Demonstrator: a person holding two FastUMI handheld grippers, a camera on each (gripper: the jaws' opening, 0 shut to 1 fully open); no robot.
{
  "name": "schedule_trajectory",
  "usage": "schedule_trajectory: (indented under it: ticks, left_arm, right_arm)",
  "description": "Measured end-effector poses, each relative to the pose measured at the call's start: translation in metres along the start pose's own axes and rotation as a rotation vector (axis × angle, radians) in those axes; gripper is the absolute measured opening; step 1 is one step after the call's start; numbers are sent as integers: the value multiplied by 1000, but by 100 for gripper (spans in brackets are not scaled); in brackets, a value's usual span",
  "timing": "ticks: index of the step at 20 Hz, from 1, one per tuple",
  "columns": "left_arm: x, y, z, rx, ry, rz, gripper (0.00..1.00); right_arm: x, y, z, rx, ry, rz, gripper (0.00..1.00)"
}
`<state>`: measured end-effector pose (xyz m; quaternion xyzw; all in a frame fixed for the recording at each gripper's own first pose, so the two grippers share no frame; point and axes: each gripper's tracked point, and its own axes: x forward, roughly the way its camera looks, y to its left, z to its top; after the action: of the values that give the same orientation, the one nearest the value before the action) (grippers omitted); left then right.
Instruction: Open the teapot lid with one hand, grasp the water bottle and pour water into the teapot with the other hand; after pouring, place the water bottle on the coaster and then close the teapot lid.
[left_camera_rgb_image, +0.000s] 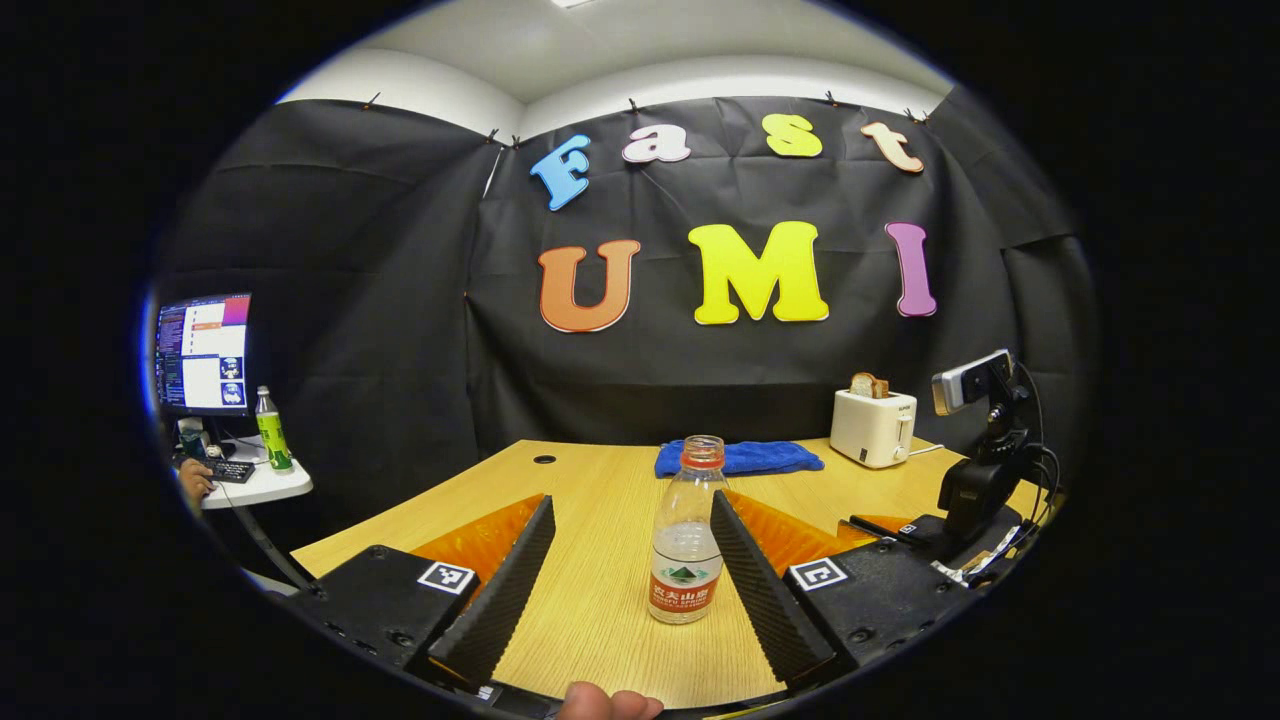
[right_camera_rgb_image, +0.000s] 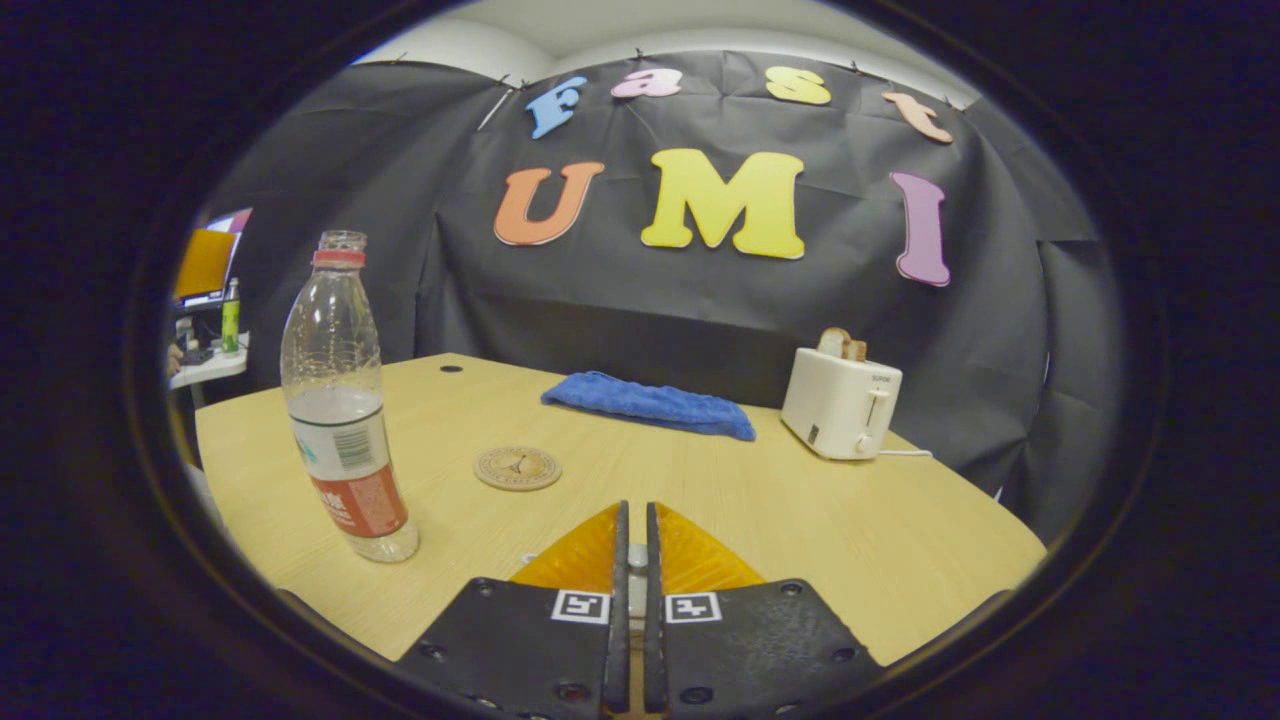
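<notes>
Nearest us, in the left gripper view, the left hand-held gripper (left_camera_rgb_image: 625, 580) is spread wide, and the water bottle (left_camera_rgb_image: 686, 535) stands upright on the worktop (left_camera_rgb_image: 590, 500) between its fingers, nearer the right one, with neither finger touching it. We judge the step in hand is grasping the bottle: centre it, then close on the labelled body, level, so it stays upright. In the right gripper view, the right hand-held gripper (right_camera_rgb_image: 632, 560) is clenched on nothing, and the coaster (right_camera_rgb_image: 517, 467) lies beyond the bottle, near the blue cloth (right_camera_rgb_image: 650, 403).
</notes>
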<state>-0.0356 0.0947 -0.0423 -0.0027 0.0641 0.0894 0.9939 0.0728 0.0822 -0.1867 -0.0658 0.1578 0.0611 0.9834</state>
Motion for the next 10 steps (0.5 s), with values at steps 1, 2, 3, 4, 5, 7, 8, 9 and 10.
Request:
schedule_trajectory:
  ticks: [1,2,3,4,5,7,8,9,10]
  left_arm:
    - [0,0,0,-2,3,-1,98]
    - [-1,0,-1,-6,4,-3,98]
    - [0,-1,-1,-10,5,-6,98]
    - [1,-1,-1,-10,4,-14,98]
    - [1,-4,-2,-13,3,-35,98]
    - [4,-11,-10,-35,26,-83,98]
    - [6,-12,-14,-51,41,-91,98]
    - [7,-13,-18,-61,57,-101,98]
    - [7,-15,-23,-66,73,-110,98]
  right_arm:
    - [1,-1,-2,2,2,3,0]
    - [1,-2,-2,0,6,6,0]
    - [2,-3,-1,6,6,10,0]
    - [1,-3,0,19,6,19,0]
    - [0,0,3,44,-2,38,0]
    - [-2,-2,8,63,-9,59,0]
    - [-2,-4,14,67,-17,61,0]
    - [-3,-7,19,78,-27,63,0]
    - [-4,-10,24,88,-33,65,0]
